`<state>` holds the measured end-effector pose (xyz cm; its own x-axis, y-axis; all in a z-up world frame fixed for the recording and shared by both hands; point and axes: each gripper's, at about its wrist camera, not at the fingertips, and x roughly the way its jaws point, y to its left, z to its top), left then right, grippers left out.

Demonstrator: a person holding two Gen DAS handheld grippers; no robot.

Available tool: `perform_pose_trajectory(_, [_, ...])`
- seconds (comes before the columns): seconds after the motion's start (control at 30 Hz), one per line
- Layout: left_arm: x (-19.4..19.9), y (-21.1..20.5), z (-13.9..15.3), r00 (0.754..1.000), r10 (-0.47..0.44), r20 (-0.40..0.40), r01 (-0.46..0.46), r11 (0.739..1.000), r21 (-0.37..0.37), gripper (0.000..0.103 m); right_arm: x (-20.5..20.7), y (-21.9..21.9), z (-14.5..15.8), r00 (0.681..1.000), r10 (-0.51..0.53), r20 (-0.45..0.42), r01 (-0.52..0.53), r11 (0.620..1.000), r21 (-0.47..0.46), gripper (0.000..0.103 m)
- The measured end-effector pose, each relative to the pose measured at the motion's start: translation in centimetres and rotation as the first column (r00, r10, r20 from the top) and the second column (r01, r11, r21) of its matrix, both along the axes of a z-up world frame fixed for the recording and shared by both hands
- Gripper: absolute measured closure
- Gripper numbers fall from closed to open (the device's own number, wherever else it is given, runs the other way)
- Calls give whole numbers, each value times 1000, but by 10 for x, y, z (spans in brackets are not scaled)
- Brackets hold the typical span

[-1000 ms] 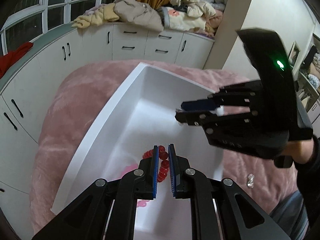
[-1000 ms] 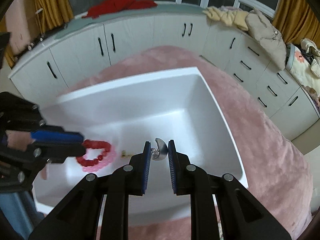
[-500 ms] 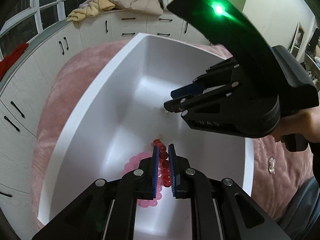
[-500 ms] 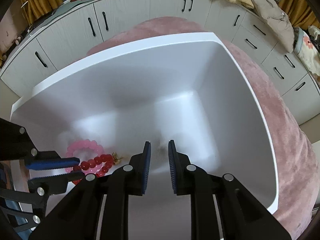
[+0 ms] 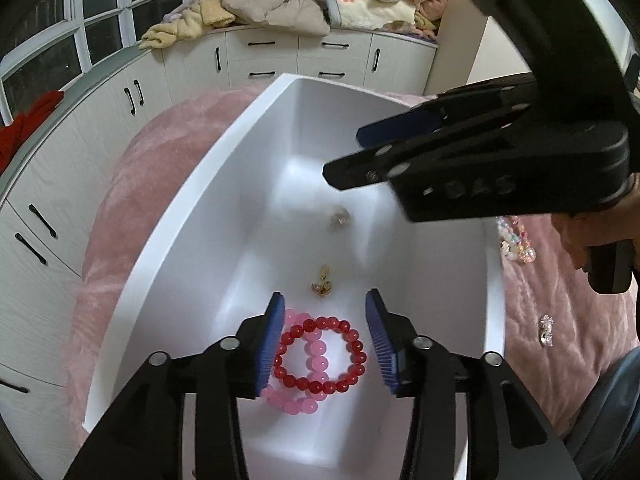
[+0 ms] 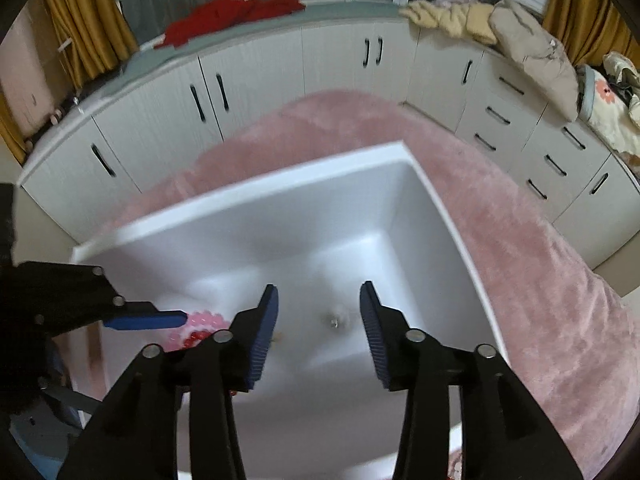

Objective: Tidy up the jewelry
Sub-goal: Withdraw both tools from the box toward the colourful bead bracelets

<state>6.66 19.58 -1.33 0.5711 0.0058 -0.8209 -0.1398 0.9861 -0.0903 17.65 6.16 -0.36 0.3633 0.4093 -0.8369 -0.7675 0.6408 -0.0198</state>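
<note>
Both grippers, left [image 5: 325, 340] and right [image 6: 319, 330], are opening and empty; red bracelet [image 5: 320, 356] and small ring [image 6: 333, 322] now lie released in the white box [image 5: 192, 208].

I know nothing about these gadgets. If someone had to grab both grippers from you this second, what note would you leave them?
Left gripper: jaws opening above the red bead bracelet, pads clear of it; it lies on the pink bead bracelet on the floor of the white box.
Right gripper: jaws opening, nothing between them; a small silver piece lies in the box below it.
Also in the box: a small gold piece.
Done: four pieces boxed.
Left: a pale bead bracelet and a small silver charm on the pink blanket beside the box.
</note>
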Motion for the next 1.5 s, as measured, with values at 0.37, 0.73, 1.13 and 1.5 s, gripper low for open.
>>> perform_pose_trajectory(0.37, [-16, -11, 39, 997, 9, 72, -12, 999, 50, 29, -28, -45, 53, 992, -32, 125, 25, 998, 56, 25])
perform_pose_trajectory(0.73, [-26, -44, 66, 992, -39, 123, 32, 998, 57, 14, -46, -135, 91, 969, -176, 172, 153, 979, 137, 12])
perform_pose_trajectory(1.13, [-30, -104, 88, 967, -152, 206, 136, 986, 93, 10, -63, -224, 73, 937, -314, 156, 292, 945, 146, 5])
perform_pose_trajectory(1.5, [-18, -159, 69, 953, -240, 185, 224, 969, 101, 9, -63, -265, 32, 907, -397, 143, 383, 916, 117, 5])
